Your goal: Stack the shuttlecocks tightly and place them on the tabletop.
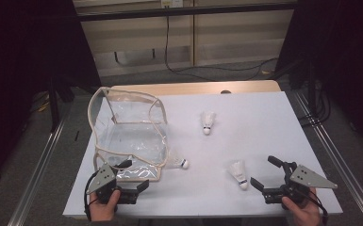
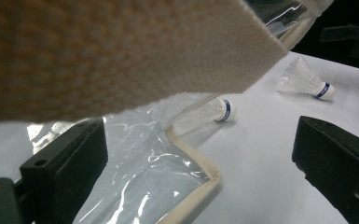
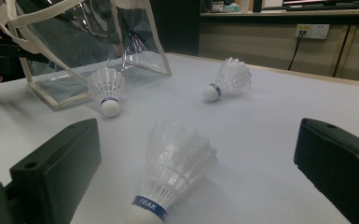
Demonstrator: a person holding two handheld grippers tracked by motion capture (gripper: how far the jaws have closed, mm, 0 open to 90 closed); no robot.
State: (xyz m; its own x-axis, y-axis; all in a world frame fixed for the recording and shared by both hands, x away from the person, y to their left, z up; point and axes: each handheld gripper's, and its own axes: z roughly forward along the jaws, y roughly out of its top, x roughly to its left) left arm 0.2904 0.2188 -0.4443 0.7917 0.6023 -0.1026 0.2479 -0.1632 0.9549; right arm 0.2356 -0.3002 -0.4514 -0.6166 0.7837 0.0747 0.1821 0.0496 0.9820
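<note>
Clear plastic bag (image 1: 127,134) stands at your left, its rim beside your wide-open left gripper (image 1: 134,175), likely ready to hold it open. Your right gripper (image 1: 266,172), jaws apart and empty, frames the nearest shuttlecock (image 1: 238,173), apparently for pickup.

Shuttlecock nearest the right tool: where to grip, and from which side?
Probably the feather skirt just above the cork. The shuttlecock lies on its side, cork toward the right tool, whose jaws stand open around it; come in low along the table, jaws across the narrow end.
</note>
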